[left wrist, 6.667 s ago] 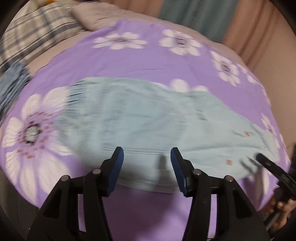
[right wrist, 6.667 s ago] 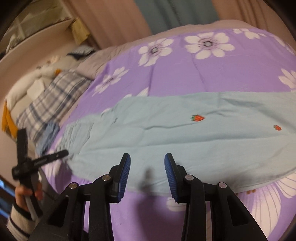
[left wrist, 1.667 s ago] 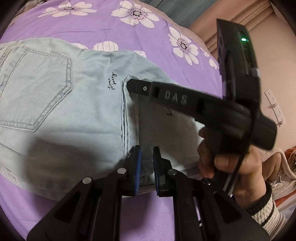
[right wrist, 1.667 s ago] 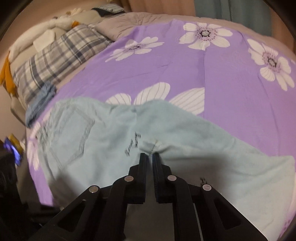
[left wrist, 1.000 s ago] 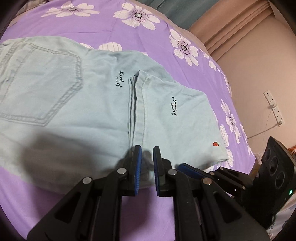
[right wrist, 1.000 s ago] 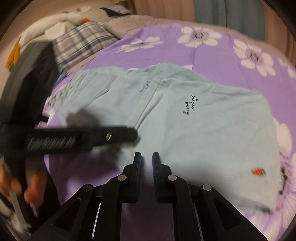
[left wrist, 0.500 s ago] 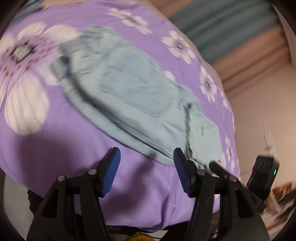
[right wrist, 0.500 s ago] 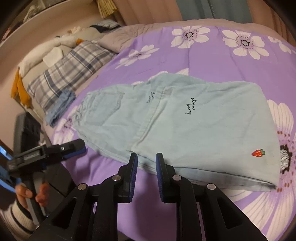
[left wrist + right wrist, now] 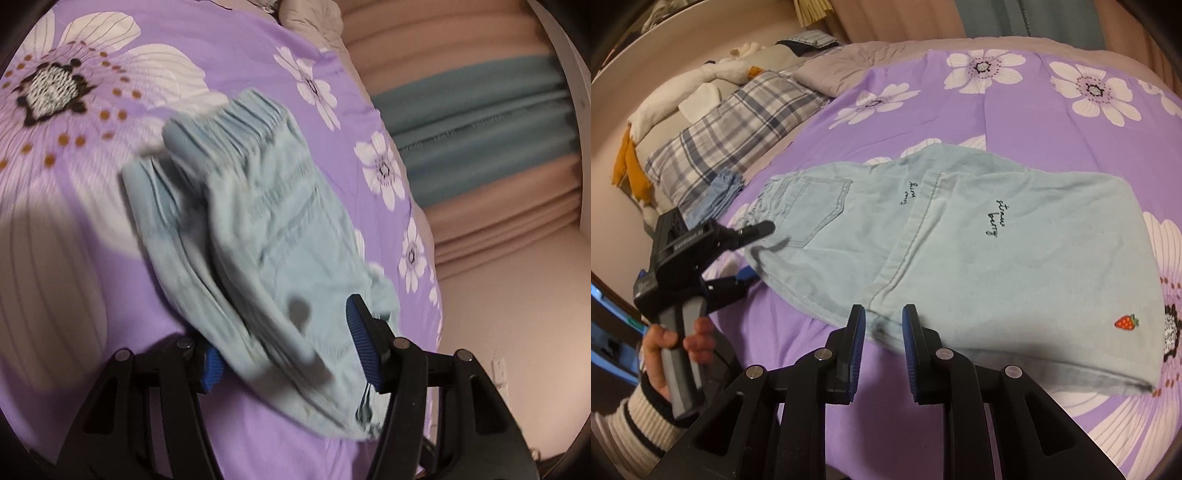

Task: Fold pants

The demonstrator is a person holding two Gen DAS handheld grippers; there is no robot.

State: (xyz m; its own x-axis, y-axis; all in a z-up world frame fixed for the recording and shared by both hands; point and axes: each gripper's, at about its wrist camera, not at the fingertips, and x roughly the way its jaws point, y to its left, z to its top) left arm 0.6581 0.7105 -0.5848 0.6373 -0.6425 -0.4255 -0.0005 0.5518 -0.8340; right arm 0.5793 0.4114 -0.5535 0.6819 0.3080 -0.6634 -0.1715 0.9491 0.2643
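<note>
Light blue denim pants [image 9: 960,243] lie folded on the purple flowered bedspread [image 9: 1015,122], legs doubled back over the seat, with a red strawberry patch [image 9: 1125,322] at the right. My left gripper [image 9: 284,347] is open, its jaws straddling the waistband end of the pants [image 9: 258,229]; it also shows in the right wrist view [image 9: 753,254] at the pants' left end. My right gripper [image 9: 881,332] is open a little, its tips over the pants' near edge at the fold seam, holding nothing.
A plaid pillow [image 9: 731,136] and piled bedding [image 9: 701,85] lie at the bed's left. A folded blue garment [image 9: 718,195] sits beside the pillow. Pink and teal curtains [image 9: 480,122] hang behind the bed. A wall outlet [image 9: 500,373] is at right.
My left gripper has moved in onto the waistband end, jaws now around the cloth. My right gripper has opened slightly and come closer to the pants' near edge.
</note>
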